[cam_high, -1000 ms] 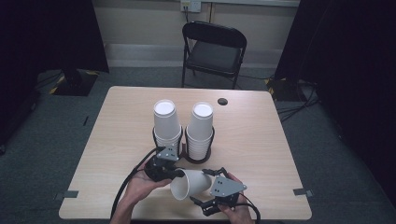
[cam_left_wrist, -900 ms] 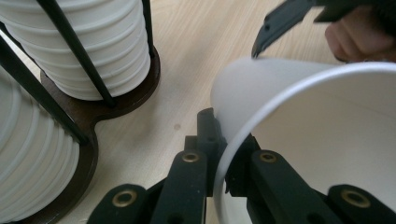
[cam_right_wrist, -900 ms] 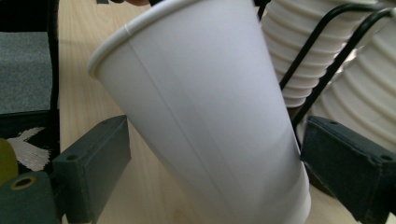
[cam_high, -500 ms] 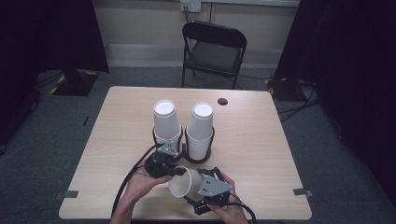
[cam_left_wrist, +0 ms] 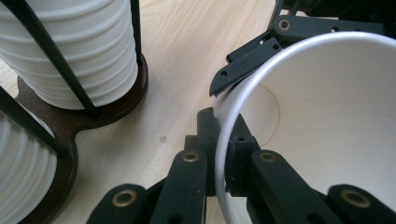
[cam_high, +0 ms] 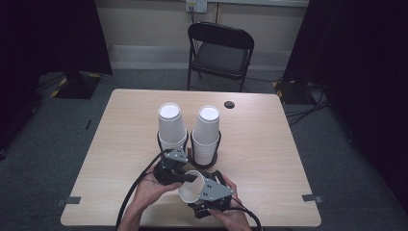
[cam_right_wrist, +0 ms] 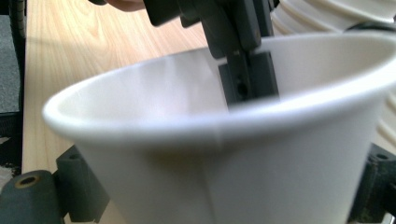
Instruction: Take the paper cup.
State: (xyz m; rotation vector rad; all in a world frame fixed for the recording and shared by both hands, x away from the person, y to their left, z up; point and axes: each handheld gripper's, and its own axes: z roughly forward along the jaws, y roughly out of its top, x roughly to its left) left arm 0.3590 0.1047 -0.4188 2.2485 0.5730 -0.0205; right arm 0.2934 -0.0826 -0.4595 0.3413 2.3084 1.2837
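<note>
A white paper cup [cam_high: 192, 191] was held on its side near the front edge of the wooden table [cam_high: 269, 144]. Its rim was pinched by the left gripper [cam_left_wrist: 223, 158], and its body was gripped by the right gripper [cam_right_wrist: 224, 196]. The thin rim could be bent or torn if the cup was pulled hard.
</note>
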